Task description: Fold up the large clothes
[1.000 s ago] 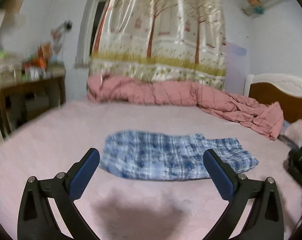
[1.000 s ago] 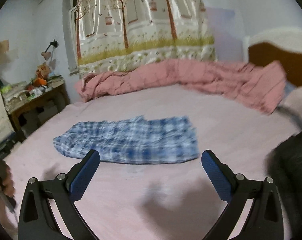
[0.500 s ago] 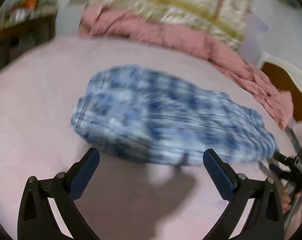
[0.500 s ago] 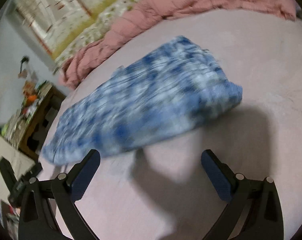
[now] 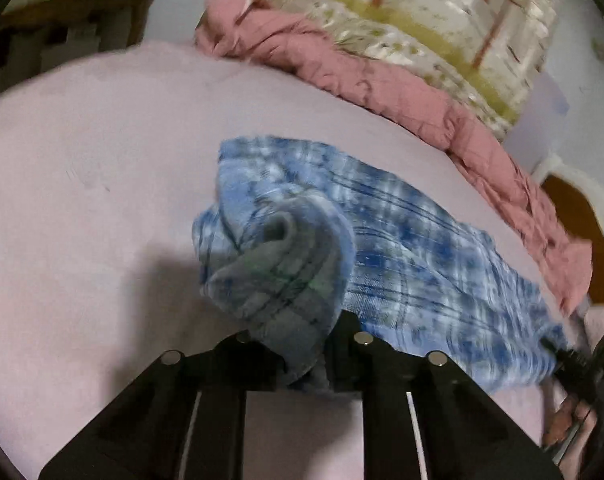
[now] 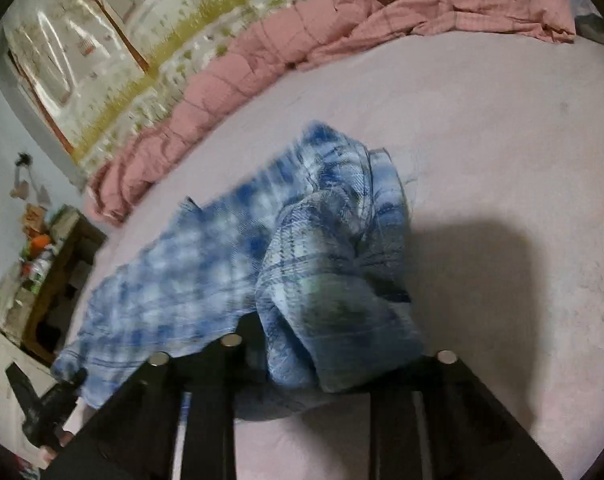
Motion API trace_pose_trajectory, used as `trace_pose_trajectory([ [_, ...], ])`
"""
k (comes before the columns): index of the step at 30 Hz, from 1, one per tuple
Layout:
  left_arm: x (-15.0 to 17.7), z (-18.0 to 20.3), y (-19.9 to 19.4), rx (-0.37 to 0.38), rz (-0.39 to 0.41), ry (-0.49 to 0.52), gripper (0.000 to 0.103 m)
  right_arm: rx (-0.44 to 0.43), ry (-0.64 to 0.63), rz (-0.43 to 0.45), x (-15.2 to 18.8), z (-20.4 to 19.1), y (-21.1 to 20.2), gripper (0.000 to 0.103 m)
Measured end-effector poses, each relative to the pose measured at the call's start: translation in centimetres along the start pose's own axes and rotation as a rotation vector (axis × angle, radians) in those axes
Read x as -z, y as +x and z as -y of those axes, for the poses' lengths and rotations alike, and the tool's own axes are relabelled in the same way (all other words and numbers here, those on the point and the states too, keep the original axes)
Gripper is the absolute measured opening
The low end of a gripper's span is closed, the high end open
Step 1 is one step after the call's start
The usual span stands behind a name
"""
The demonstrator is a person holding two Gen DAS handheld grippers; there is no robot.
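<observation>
A blue plaid garment (image 5: 422,264) lies lengthways across the pink bed sheet (image 5: 82,168). In the left wrist view, my left gripper (image 5: 302,344) has its jaws closing on the garment's near-left end, which is bunched into a lifted fold between the pads. In the right wrist view, my right gripper (image 6: 330,360) has its jaws closing on the opposite end of the garment (image 6: 182,272), with a thick wad of cloth pinched between them. The pads of both grippers are hidden by the cloth. Each gripper shows at the far edge of the other's view.
A rumpled pink quilt (image 5: 382,80) runs along the far side of the bed under a tree-print curtain (image 6: 102,40). A cluttered wooden desk (image 6: 54,264) stands beyond the left end. A wooden headboard (image 5: 574,208) is at the right.
Both grippers have dropped from above the bed to the garment's two ends and closed from wide open onto the cloth. The ends are now bunched and lifted.
</observation>
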State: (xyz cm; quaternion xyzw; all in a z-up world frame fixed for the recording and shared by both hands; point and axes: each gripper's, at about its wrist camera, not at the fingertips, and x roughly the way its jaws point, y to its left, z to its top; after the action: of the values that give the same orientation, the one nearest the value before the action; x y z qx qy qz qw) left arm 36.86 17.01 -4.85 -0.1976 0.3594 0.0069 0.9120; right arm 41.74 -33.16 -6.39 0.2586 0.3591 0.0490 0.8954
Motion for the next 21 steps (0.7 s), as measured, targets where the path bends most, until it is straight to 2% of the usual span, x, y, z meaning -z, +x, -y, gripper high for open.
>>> trace_pose_trajectory([
  [4, 1.8, 0.2, -4.9, 0.022, 0.007, 0.058, 0.012, 0.103, -0.236, 0.057, 1.4, -2.9, -5.2, 0.017],
  [9, 6.0, 0.4, -10.1, 0.031, -0.005, 0.122, 0.016, 0.099, -0.225, 0.041, 4.5, -2.2, -11.4, 0.017],
  [11, 7.4, 0.6, -10.8, 0.006, -0.012, 0.146, 0.019, 0.127, -0.257, 0.035, 6.4, -2.1, -13.3, 0.017],
  [13, 8.9, 0.5, -11.9, -0.024, 0.005, 0.173, 0.026, 0.132, -0.289, 0.041, 8.0, -1.9, -14.9, 0.018],
  [14, 9.2, 0.7, -12.2, -0.043, 0.016, 0.194, 0.033, 0.137, -0.307, 0.050, 8.8, -1.9, -15.6, 0.019],
  [16, 9.5, 0.8, -13.4, -0.095, 0.064, 0.220, 0.076, 0.155, -0.340, 0.067, 9.8, -1.5, -16.5, 0.026],
  [18, 8.9, 0.6, -14.8, -0.110, 0.133, 0.218, 0.091, 0.187, -0.372, 0.071, 10.5, -0.8, -17.0, 0.036],
  [20, 8.0, 0.3, -15.8, -0.085, 0.155, 0.200, 0.095, 0.223, -0.379, 0.082, 10.7, -0.4, -17.6, 0.058],
  [21, 7.4, 0.2, -15.9, -0.074, 0.153, 0.182, 0.098, 0.234, -0.373, 0.110, 10.7, -0.2, -18.2, 0.063],
])
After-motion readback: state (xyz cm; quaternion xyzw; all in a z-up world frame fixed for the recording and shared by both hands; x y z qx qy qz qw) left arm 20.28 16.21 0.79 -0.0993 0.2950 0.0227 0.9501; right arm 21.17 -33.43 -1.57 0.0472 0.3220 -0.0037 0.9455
